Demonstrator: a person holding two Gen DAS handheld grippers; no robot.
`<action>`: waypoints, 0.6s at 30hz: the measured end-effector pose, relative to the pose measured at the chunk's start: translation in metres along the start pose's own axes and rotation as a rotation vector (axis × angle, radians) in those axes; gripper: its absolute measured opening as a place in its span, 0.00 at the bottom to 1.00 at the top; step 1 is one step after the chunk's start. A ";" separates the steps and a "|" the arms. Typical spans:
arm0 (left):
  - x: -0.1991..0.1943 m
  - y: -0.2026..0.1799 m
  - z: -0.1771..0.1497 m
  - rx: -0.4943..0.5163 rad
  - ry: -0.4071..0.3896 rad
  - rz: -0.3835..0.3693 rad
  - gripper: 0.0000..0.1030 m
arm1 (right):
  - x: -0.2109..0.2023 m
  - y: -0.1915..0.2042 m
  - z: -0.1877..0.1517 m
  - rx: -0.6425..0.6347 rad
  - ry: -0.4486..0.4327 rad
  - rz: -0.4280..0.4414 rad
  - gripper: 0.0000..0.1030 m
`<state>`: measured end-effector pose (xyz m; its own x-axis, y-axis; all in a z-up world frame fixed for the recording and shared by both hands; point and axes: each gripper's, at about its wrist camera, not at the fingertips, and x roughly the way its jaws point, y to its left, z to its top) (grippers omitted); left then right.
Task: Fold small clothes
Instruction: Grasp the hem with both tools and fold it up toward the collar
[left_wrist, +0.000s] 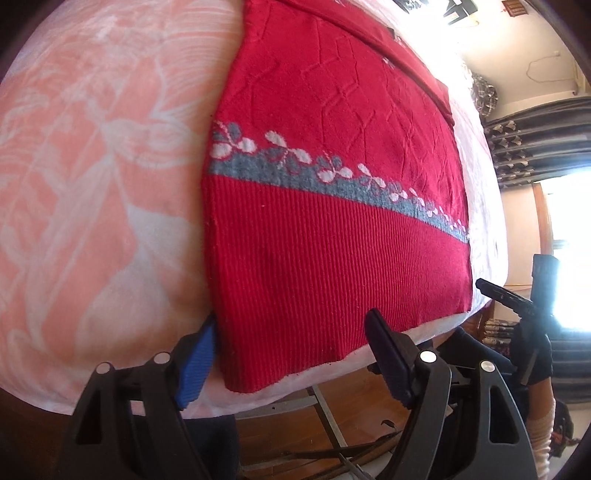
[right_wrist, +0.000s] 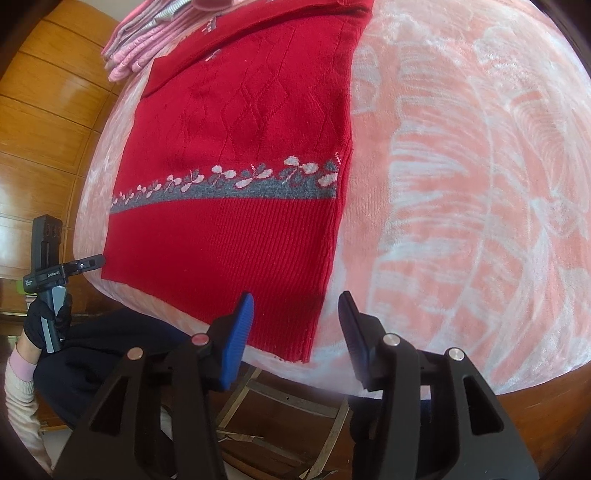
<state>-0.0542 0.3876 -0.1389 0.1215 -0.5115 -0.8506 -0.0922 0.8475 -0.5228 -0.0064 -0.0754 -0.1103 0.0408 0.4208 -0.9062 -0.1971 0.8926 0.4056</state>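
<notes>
A red knitted sweater (left_wrist: 325, 229) with a grey band of white flowers lies flat on a pink and white blanket (left_wrist: 92, 184). Its ribbed hem faces me. My left gripper (left_wrist: 291, 356) is open at the table's near edge, and the hem's left corner lies between its fingers. My right gripper (right_wrist: 297, 328) is open too, its fingers standing either side of the hem's right corner on the sweater (right_wrist: 240, 229). Each gripper shows side-on in the other's view: the right gripper (left_wrist: 495, 291) by the far hem corner, the left gripper (right_wrist: 88, 264) in a gloved hand.
A stack of folded pink and grey clothes (right_wrist: 147, 48) sits at the back of the blanket (right_wrist: 461, 184), beyond the sweater's collar. Wooden panelling (right_wrist: 44, 129) is to the left, patterned curtains (left_wrist: 535, 147) and a bright window to the right. Below the table edge are a metal frame and wooden floor.
</notes>
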 end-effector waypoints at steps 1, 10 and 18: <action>0.000 0.001 0.000 -0.005 0.000 -0.010 0.75 | 0.002 -0.002 -0.001 0.003 0.006 0.002 0.48; 0.002 0.006 0.002 -0.036 -0.005 -0.048 0.63 | 0.020 -0.011 -0.004 0.013 0.053 0.025 0.49; -0.002 0.022 0.002 -0.111 -0.006 -0.007 0.26 | 0.020 -0.011 -0.007 -0.003 0.046 0.031 0.39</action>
<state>-0.0543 0.4071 -0.1489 0.1288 -0.5158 -0.8470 -0.2004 0.8230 -0.5316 -0.0104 -0.0777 -0.1341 -0.0103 0.4407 -0.8976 -0.2006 0.8785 0.4336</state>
